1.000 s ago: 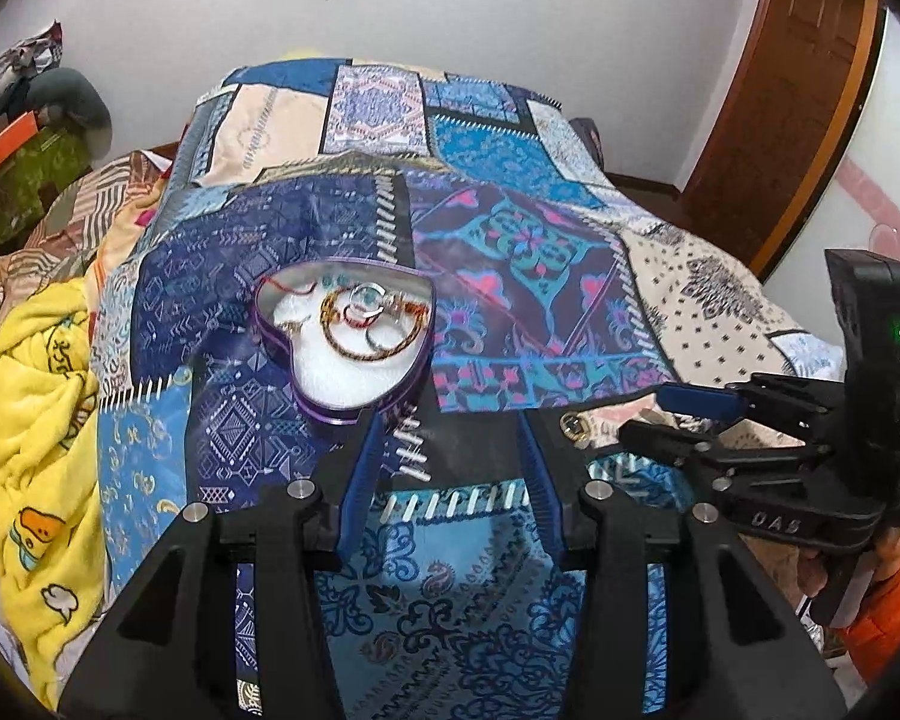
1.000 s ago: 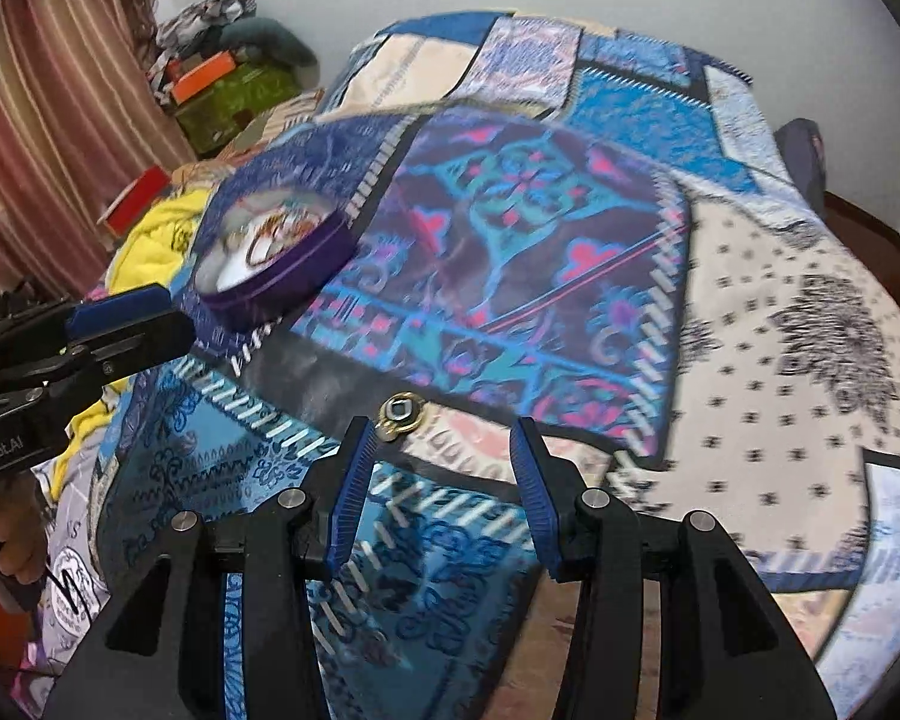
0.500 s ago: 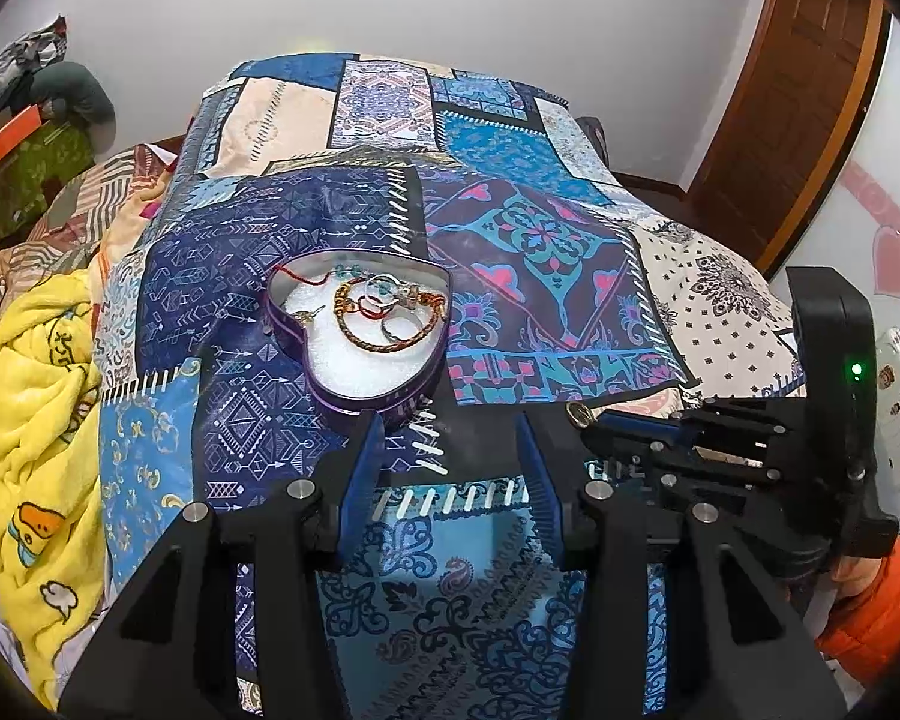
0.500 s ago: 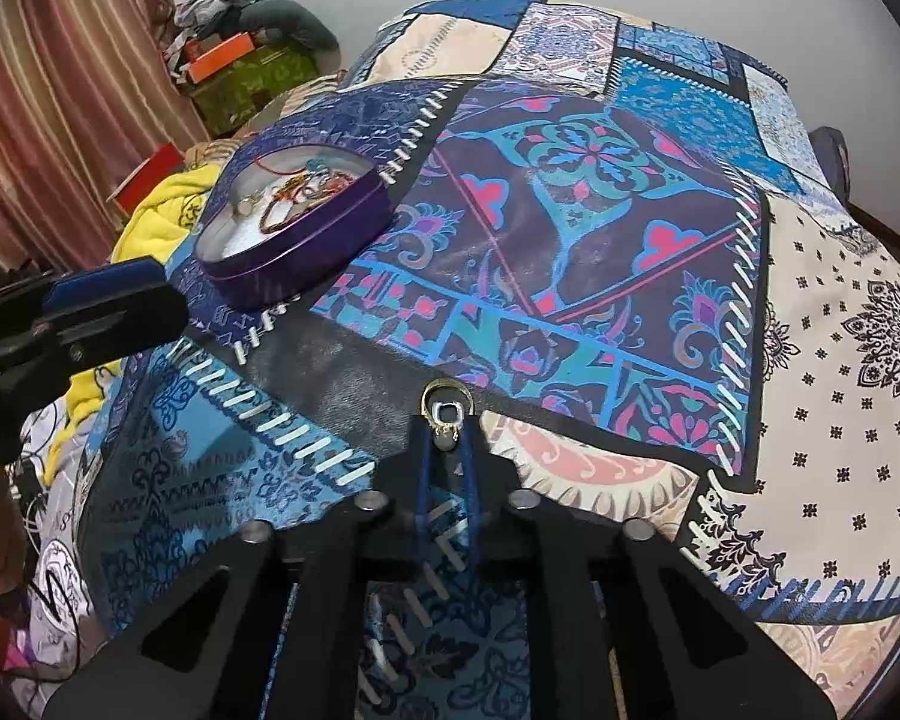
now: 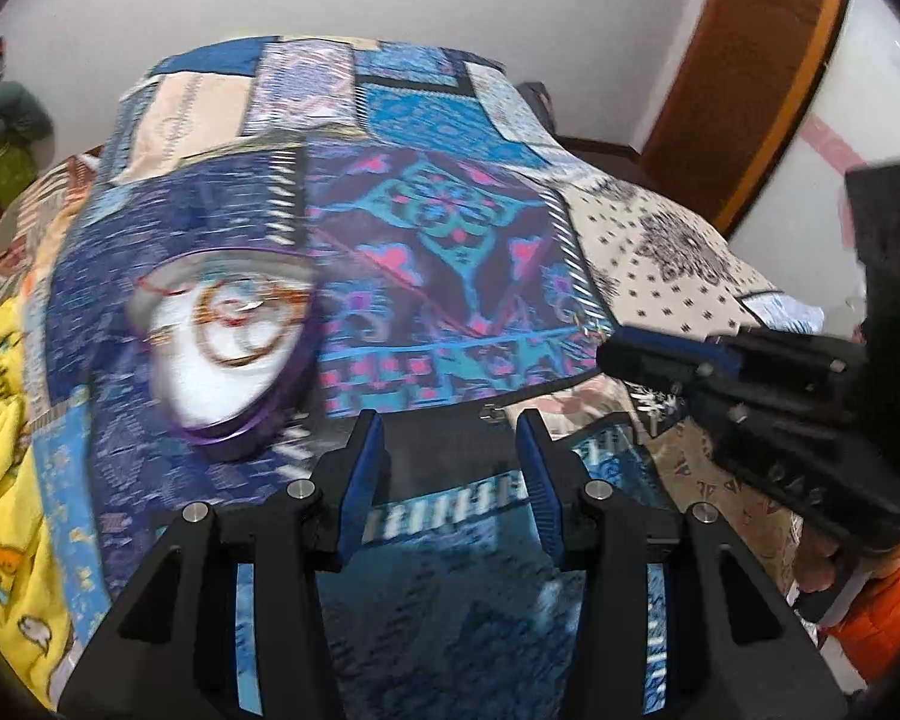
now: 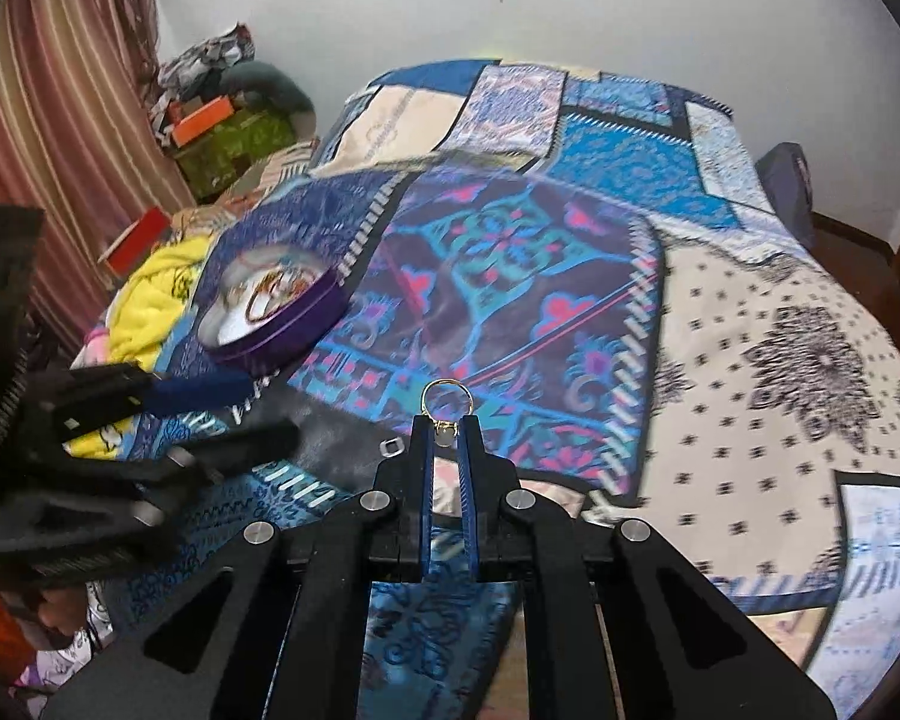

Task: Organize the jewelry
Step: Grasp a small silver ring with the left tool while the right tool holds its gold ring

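Observation:
In the right wrist view my right gripper (image 6: pixel 447 429) is shut on a small gold ring (image 6: pixel 447 397), whose hoop sticks out above the fingertips and hangs over the patchwork bedspread (image 6: pixel 570 276). A purple heart-shaped tin (image 6: pixel 270 315) with bangles and chains on a white lining lies to the left. The left wrist view, blurred by motion, shows the tin (image 5: pixel 228 336) ahead-left of my open left gripper (image 5: pixel 448 426), which holds nothing. The right gripper (image 5: pixel 615 354) comes in from the right there. A small silver piece (image 6: pixel 392 449) lies on the dark patch.
A yellow blanket (image 6: pixel 150 282) is bunched at the bed's left side, with boxes and clutter (image 6: pixel 222 120) by the striped curtain. A wooden door (image 5: pixel 738 78) stands to the right. The left gripper (image 6: pixel 240 414) sits low at the left in the right wrist view.
My right gripper went from open around the gold ring to shut on it, then lifted it off the bedspread. The left gripper stayed open while its view shifted and blurred.

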The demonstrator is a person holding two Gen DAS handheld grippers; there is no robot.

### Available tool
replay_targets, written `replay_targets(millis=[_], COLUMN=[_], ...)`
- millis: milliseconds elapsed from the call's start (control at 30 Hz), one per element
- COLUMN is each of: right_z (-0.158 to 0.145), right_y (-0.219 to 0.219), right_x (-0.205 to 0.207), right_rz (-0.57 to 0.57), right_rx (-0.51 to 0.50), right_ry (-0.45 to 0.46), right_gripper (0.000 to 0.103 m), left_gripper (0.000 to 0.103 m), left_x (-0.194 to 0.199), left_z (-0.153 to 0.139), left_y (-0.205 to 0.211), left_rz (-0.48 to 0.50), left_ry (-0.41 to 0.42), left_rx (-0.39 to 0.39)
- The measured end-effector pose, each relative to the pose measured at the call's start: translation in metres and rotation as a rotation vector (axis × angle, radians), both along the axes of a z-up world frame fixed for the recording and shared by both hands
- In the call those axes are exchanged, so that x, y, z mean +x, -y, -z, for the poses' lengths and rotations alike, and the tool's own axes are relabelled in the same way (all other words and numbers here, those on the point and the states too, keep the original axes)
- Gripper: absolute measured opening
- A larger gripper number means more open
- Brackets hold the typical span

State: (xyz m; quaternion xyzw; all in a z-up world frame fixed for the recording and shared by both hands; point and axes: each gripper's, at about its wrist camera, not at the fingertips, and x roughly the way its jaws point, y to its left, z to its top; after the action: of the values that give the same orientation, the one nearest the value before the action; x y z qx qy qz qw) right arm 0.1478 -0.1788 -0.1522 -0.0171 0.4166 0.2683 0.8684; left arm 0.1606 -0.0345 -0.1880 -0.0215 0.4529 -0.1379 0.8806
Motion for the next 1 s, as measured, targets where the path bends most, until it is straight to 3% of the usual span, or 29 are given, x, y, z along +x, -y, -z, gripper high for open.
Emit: replay_targets(millis=[267,400,600,700,1000], right_z=[-0.002,-0.004,-0.011,-0.011,-0.013], right_y=[0.013,0.016,0.02,0.021,0.02], right_x=[-0.001,-0.003,-0.004,-0.004,-0.005], right_rz=[0.022,0.023,0.028,0.033,0.032], right_rx=[0.011,0.015,0.025,0.031,0.035], right_ry=[0.005,0.013,0.034,0.036,0.032], right_gripper=[0.007,0.007,0.007,0.007,0.007], left_gripper=[0.033,0.022,0.021,0.009,0.008], left_x=[0.014,0.021,0.026,0.026,0.015], left_z=[0.021,0.031,0.034,0.036,0.025], left_y=[0.034,0.035,0.035,0.038,0.027], left_rz=[0.048,0.034,0.028,0.042,0.013], left_ry=[-0.022,-0.053,-0.062,-0.063,-0.037], left_rx=[0.083,0.077,0.051,0.061,0.05])
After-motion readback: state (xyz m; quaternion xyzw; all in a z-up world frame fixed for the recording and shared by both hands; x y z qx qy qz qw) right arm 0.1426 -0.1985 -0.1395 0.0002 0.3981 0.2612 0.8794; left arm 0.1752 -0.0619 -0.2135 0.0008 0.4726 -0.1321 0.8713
